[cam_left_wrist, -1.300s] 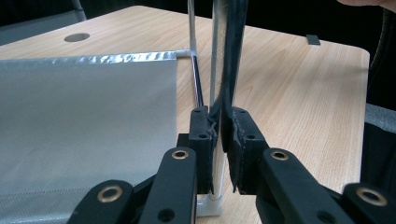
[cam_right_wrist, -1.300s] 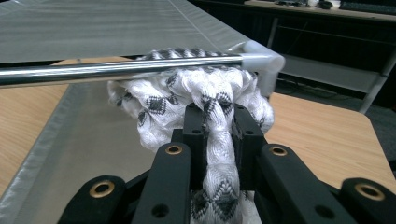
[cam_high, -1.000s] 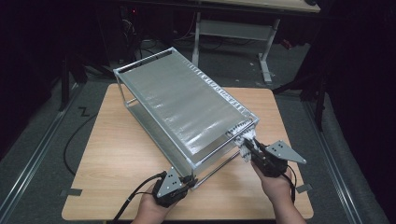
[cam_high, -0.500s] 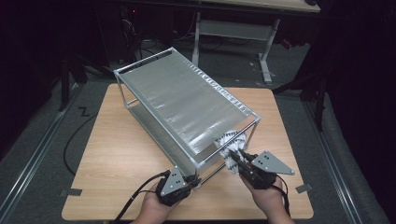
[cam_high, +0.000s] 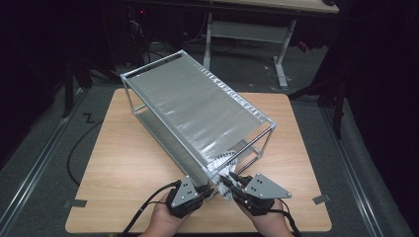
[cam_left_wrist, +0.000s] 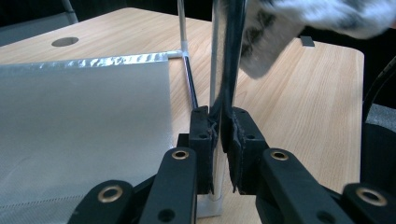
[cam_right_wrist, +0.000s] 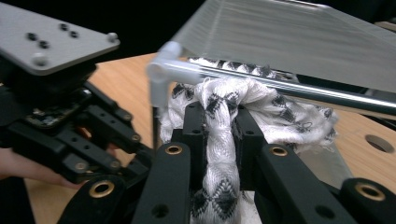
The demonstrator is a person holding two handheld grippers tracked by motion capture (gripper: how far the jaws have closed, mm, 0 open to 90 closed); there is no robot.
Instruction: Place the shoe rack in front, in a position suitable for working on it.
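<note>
A metal-framed rack point(cam_high: 195, 106) with silvery fabric shelves stands slantwise on the wooden table point(cam_high: 123, 158). My left gripper point(cam_high: 211, 190) is shut on the rack's near corner post point(cam_left_wrist: 218, 70), its jaws point(cam_left_wrist: 220, 126) clamping the thin upright. My right gripper point(cam_high: 226, 183) is shut on a white knitted cloth with black diamonds point(cam_right_wrist: 224, 116), bunched just under the rack's top front bar point(cam_right_wrist: 299, 91) by the white corner joint point(cam_right_wrist: 161, 70). The cloth point(cam_high: 223, 165) hangs at that corner, and it shows blurred at the upper right of the left gripper view point(cam_left_wrist: 299, 28).
The lower silver shelf point(cam_left_wrist: 79, 116) spreads to the left of the held post. A round hole point(cam_right_wrist: 379, 142) sits in the tabletop near the rack. The left gripper's body point(cam_right_wrist: 65, 116) is close beside my right jaws. A desk frame point(cam_high: 247, 29) stands beyond the table.
My right gripper has carried the cloth leftward along the rack's front edge, from the right front corner to the near corner beside the left gripper. The left gripper has stayed put.
</note>
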